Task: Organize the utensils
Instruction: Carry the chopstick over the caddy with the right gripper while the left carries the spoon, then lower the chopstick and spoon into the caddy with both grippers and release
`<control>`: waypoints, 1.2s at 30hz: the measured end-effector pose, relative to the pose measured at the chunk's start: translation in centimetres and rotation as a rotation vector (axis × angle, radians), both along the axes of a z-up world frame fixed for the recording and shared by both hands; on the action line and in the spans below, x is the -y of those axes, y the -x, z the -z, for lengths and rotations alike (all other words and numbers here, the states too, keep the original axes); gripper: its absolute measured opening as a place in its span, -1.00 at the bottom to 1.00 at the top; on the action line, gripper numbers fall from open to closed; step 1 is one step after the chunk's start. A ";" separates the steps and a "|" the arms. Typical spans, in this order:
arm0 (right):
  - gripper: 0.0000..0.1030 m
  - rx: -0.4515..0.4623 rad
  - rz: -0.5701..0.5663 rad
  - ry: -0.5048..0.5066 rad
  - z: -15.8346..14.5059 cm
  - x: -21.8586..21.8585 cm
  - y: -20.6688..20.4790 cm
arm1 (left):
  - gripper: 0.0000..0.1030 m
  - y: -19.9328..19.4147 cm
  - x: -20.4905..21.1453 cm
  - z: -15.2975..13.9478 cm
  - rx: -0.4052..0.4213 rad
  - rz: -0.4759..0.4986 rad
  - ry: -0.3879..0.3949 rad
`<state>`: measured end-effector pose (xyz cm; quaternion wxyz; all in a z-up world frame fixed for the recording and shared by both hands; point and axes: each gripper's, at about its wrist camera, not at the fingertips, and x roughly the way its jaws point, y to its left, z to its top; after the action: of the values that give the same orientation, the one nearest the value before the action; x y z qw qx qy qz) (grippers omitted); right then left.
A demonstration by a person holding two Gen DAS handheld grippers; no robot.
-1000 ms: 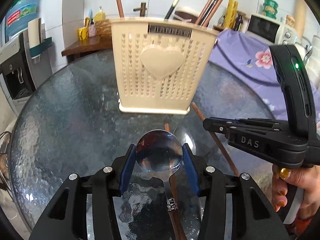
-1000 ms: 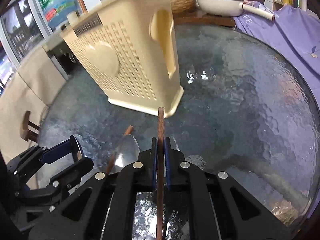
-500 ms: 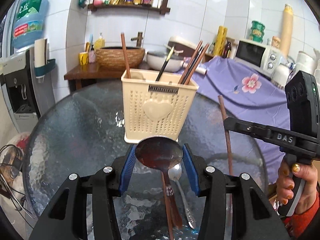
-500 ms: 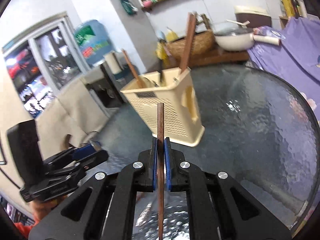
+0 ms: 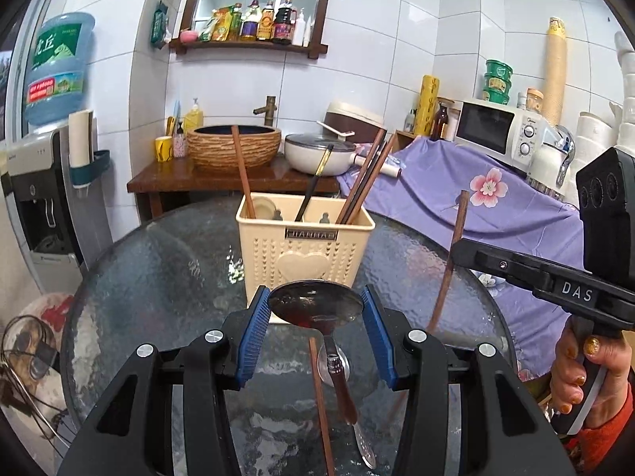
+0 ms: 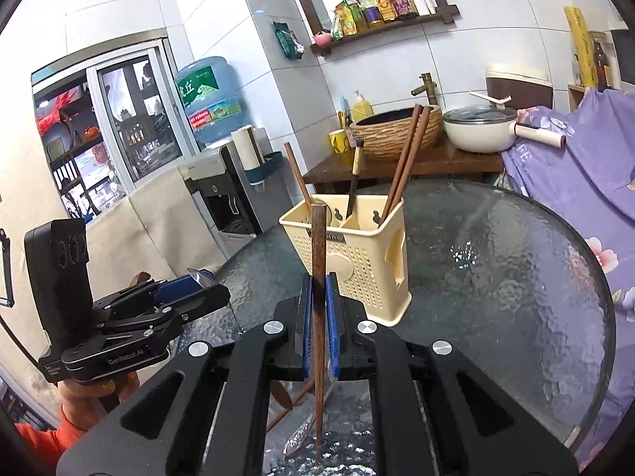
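The left gripper [image 5: 316, 317] holds a metal spoon [image 5: 316, 307] by its bowl between the blue pads, with the handle hanging down behind the fingers and partly hidden. The right gripper [image 6: 317, 317] is clamped tight on a brown chopstick [image 6: 317, 277] that stands nearly upright, its lower end cut off by the frame edge. Ahead on the glass table [image 6: 516, 277] stands the cream holder [image 5: 305, 250] with chopsticks already in it. One loose chopstick [image 5: 319, 404] and a small spoon [image 5: 363, 442] lie on the glass, blurred.
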<state>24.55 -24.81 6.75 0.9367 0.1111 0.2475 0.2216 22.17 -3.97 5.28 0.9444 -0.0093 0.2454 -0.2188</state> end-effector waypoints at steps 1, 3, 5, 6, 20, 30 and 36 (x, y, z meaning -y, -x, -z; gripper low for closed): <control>-0.85 0.004 -0.001 -0.004 -0.2 0.0 -0.1 | -0.11 -0.1 0.0 -0.2 0.001 0.001 0.003; -0.85 0.016 -0.003 -0.006 -0.8 0.1 -0.1 | -0.11 -0.4 -0.1 -0.7 0.000 0.010 0.008; -0.85 0.034 -0.013 0.001 -1.6 0.0 -0.2 | -0.11 -0.7 -0.1 -1.0 0.006 0.011 0.006; -0.85 0.043 -0.017 0.004 -2.0 -0.2 -0.2 | -0.11 -0.8 -0.1 -1.2 0.010 0.010 0.001; -0.85 0.136 -0.037 0.040 -12.1 -0.7 -3.8 | -0.11 -6.1 -1.3 -9.2 0.085 -0.023 -0.004; -0.85 0.188 0.105 0.070 -18.7 -0.5 -10.2 | -0.11 -13.2 0.3 -12.7 0.122 -0.138 -0.017; -0.85 0.099 0.130 0.058 -13.7 -0.2 -13.3 | -0.11 -15.3 1.6 -8.5 0.046 -0.134 -0.037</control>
<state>37.83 -24.66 20.48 0.9630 0.0886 0.1993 0.1585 37.46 -5.60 13.79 0.9623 -0.0031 0.2267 -0.1504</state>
